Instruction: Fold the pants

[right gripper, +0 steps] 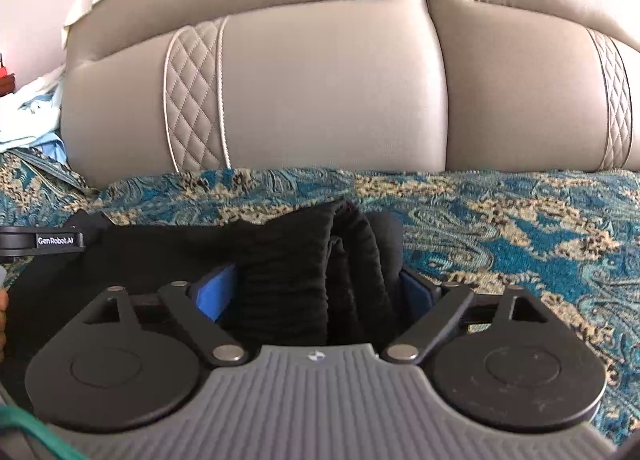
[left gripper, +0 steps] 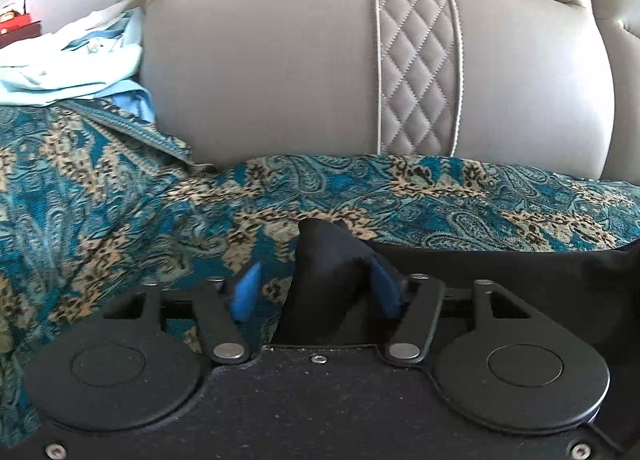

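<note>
The black pants (left gripper: pixel 500 272) lie on a teal paisley cover (left gripper: pixel 120 211) on a sofa seat. My left gripper (left gripper: pixel 316 288) stands open; a raised corner of the pants (left gripper: pixel 324 260) rests against its right blue pad (left gripper: pixel 384 288), while the left pad (left gripper: pixel 246 292) is clear of the cloth. In the right wrist view my right gripper (right gripper: pixel 320 292) is open around a bunched ribbed part of the pants (right gripper: pixel 312 268), with blue pads (right gripper: pixel 218 292) on both sides. The left gripper's body (right gripper: pixel 44 240) shows at the left edge there.
The grey leather sofa backrest (left gripper: pixel 280 71) with quilted stripes rises just behind the pants. A pile of light blue clothes (left gripper: pixel 68 63) lies at the far left on the seat. The paisley cover (right gripper: pixel 520 227) stretches to the right.
</note>
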